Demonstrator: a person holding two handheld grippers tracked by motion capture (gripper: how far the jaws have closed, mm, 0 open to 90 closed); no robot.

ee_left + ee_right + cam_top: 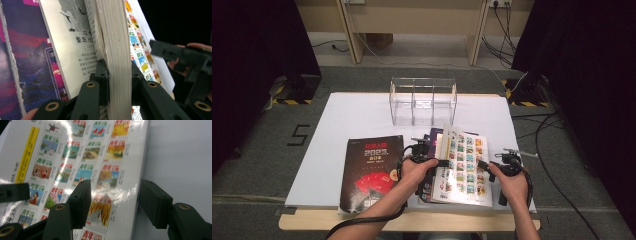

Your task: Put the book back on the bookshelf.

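Clamping a thick block of pages of the magazine [117,50], the left hand-held gripper [117,75] has its jaws pressed on both sides of the page edge, seen in the left gripper view. The magazine's back cover, printed with rows of small colour pictures, stands tilted up from the desk [362,115], between the two hand-held grippers. Right hand-held gripper [113,202] has its jaws spread wide, one over the glossy cover, the other past the cover's outer edge above bare desk; the pads are not pressing on it. In the high view the left hand-held gripper [432,162] sits at the magazine's left edge and the right hand-held gripper [492,167] just at its right edge. Purple book [32,62] lies flat under the magazine, left of the left hand-held gripper. Black book [372,170] lies flat farther left of the left hand-held gripper, apart from it. Clear bin [423,100] stands upright beyond both hand-held grippers, well apart.
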